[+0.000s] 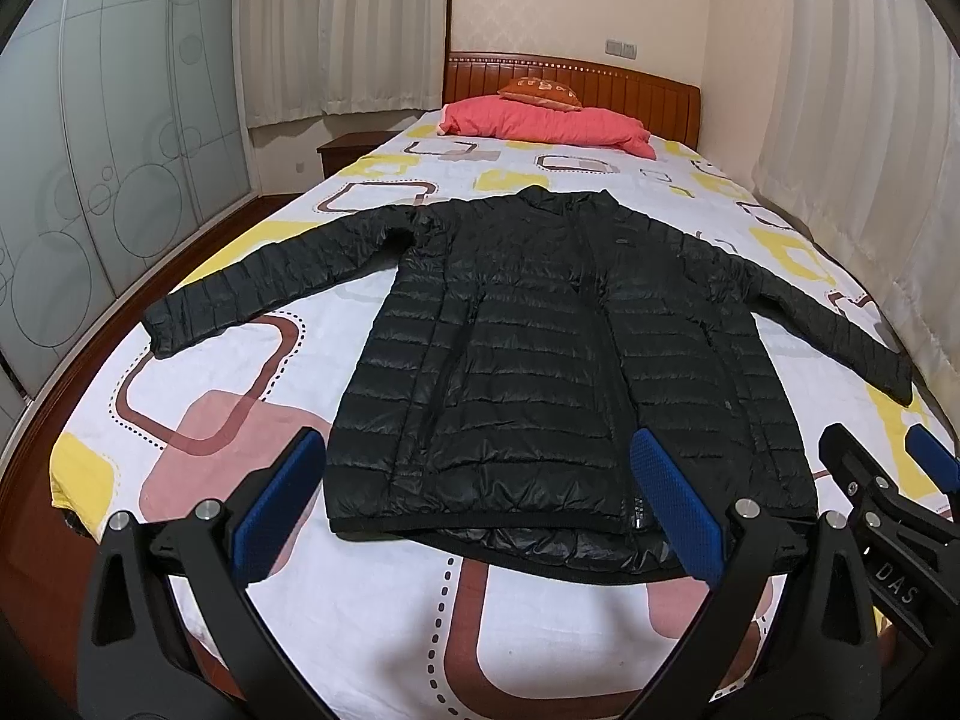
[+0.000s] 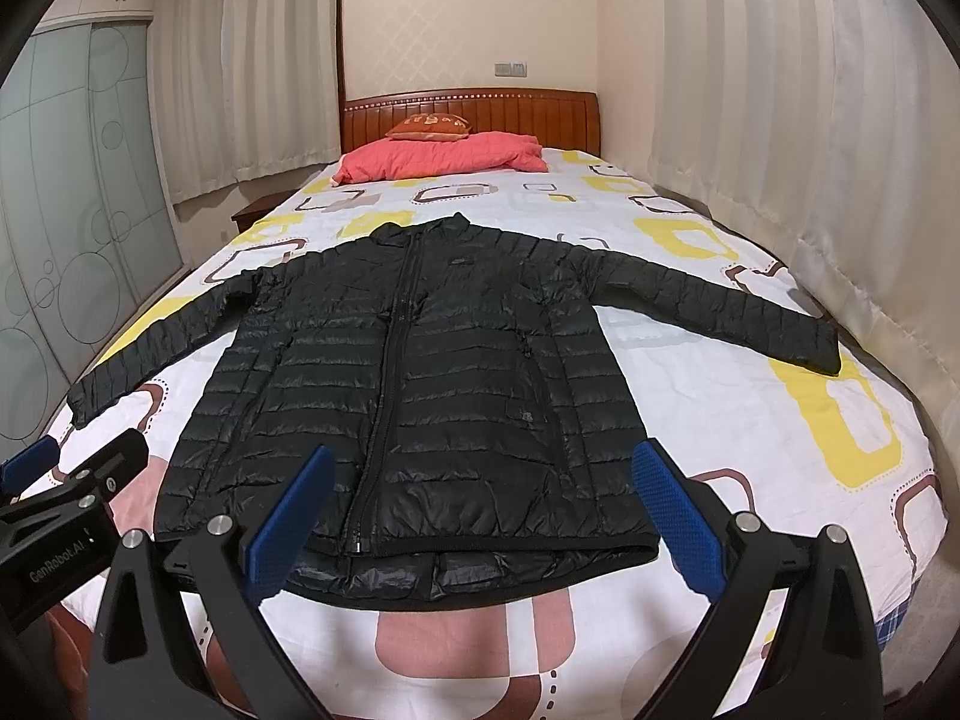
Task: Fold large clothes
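A black quilted puffer jacket lies flat and front up on the bed, zipped, with both sleeves spread out to the sides; it also shows in the right wrist view. My left gripper is open and empty, held above the bed just short of the jacket's hem. My right gripper is open and empty, also above the hem, and it shows at the right edge of the left wrist view. The left gripper shows at the left edge of the right wrist view.
The bed sheet is white with yellow, pink and brown shapes. A pink pillow and an orange cushion lie by the wooden headboard. Curtains hang along the right. Glass wardrobe doors stand on the left.
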Motion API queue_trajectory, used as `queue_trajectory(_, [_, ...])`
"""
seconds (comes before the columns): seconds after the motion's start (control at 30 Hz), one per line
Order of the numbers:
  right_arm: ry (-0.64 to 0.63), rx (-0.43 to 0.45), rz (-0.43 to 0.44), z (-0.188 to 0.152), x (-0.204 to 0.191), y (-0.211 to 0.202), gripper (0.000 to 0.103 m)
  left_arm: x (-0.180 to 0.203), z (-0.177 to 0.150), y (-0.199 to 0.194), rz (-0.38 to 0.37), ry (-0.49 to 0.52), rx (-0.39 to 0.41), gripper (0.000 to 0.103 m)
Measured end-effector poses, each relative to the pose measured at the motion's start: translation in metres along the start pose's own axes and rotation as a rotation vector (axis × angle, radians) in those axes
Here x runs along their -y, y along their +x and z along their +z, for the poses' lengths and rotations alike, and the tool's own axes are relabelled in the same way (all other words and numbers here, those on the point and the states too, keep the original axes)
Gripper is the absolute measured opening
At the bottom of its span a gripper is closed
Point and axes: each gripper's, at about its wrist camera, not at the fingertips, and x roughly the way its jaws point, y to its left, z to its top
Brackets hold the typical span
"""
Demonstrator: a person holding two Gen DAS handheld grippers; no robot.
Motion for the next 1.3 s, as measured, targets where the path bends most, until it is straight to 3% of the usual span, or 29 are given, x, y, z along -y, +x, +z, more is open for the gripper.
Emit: queue_trajectory(1.3, [-0.001,0.004,0.001,0.0018,-0.0040,-0.0024,0.098,-0.0006,0.0016,-0.0016,0.000,0.000,0.003,0.101])
